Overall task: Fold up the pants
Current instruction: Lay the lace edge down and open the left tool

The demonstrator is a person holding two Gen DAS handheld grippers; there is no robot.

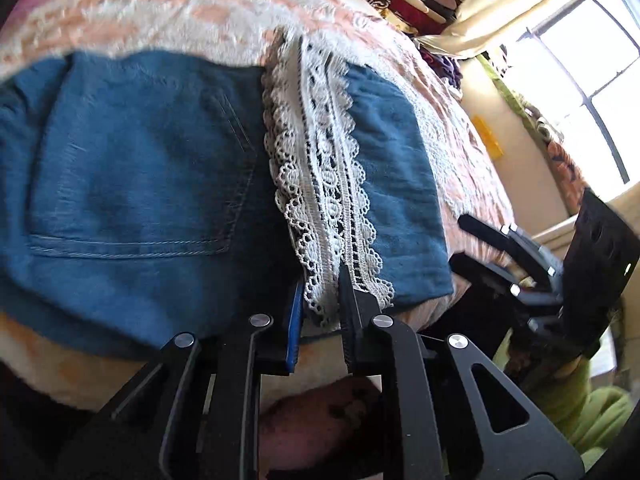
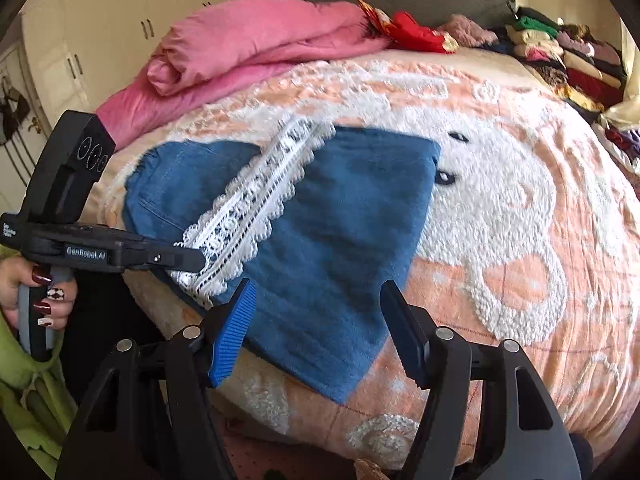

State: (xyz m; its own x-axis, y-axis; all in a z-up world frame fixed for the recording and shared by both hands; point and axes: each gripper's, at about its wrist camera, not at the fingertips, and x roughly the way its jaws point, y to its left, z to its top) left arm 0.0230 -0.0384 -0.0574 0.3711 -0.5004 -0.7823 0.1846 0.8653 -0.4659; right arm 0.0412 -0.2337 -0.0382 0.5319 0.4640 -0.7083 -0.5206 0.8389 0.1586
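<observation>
Blue denim pants [image 1: 132,184] with a white lace trim [image 1: 320,184] lie folded on the bed. My left gripper [image 1: 320,312] is at the near end of the lace; its jaws stand narrowly apart with the lace between them. In the right wrist view the pants [image 2: 344,216] lie across the bed's near edge, the lace [image 2: 252,200] running diagonally. My left gripper [image 2: 192,258] reaches the lace's near end from the left. My right gripper [image 2: 316,324] is open, its fingers spread over the pants' near corner, holding nothing. It also shows in the left wrist view [image 1: 472,244].
The bed has a peach and white fuzzy blanket [image 2: 500,208]. A pink quilt [image 2: 248,52] lies at the far left. Stacked folded clothes [image 2: 568,52] sit at the far right. White wardrobes [image 2: 104,32] stand at left. A bright window [image 1: 580,64] is to the right.
</observation>
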